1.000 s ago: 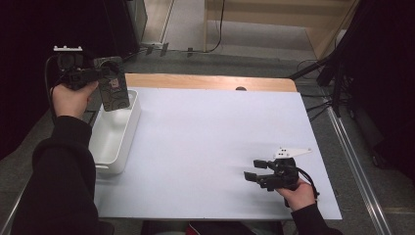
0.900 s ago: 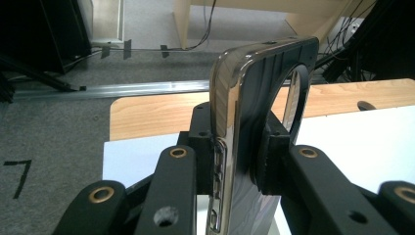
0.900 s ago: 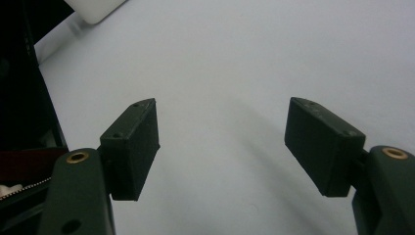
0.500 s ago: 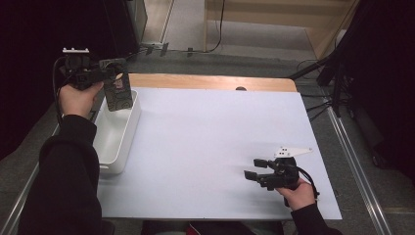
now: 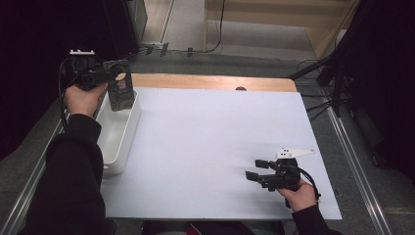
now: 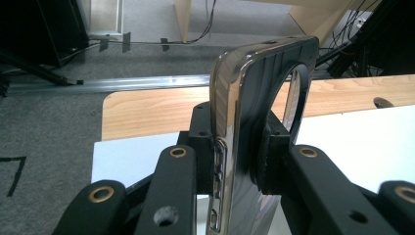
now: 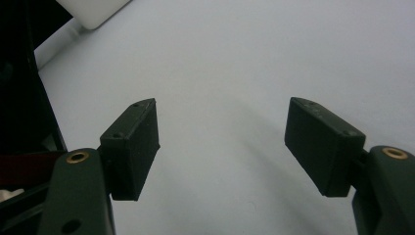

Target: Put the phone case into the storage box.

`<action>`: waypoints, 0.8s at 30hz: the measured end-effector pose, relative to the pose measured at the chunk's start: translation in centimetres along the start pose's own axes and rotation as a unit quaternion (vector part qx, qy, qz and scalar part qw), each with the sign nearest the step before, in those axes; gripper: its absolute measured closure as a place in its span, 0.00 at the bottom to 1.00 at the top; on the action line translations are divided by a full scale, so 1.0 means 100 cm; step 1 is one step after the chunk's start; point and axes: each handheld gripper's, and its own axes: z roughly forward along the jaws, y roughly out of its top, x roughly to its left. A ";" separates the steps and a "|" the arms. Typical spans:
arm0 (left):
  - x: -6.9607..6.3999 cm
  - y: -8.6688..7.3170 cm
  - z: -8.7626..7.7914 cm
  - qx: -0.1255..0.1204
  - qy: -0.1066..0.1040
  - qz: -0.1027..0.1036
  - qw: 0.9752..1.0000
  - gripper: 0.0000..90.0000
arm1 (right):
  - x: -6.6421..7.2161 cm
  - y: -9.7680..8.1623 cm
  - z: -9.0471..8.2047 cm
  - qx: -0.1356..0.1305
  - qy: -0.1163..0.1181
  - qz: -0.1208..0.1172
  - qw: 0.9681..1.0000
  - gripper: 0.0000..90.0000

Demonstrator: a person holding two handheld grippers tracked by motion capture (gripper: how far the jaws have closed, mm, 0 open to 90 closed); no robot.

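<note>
L gripper (image 5: 105, 76) clamps a phone (image 5: 121, 92), upright, above the far end of the white bin (image 5: 120, 142) at table's left edge. R gripper (image 5: 255, 170) low over the white mat (image 5: 210, 137) near-right, jaws wide apart, nothing in them.

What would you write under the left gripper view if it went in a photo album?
The left claw pinches a dark, chrome-edged phone case upright on its edge above the white-covered table.

bin (image 5: 119, 147) at table (image 5: 215, 147) left edge
</note>
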 end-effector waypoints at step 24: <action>0.009 -0.018 0.020 0.002 -0.001 -0.011 1.000 0.81 | 0.000 0.000 0.000 0.000 0.001 -0.001 1.000 0.31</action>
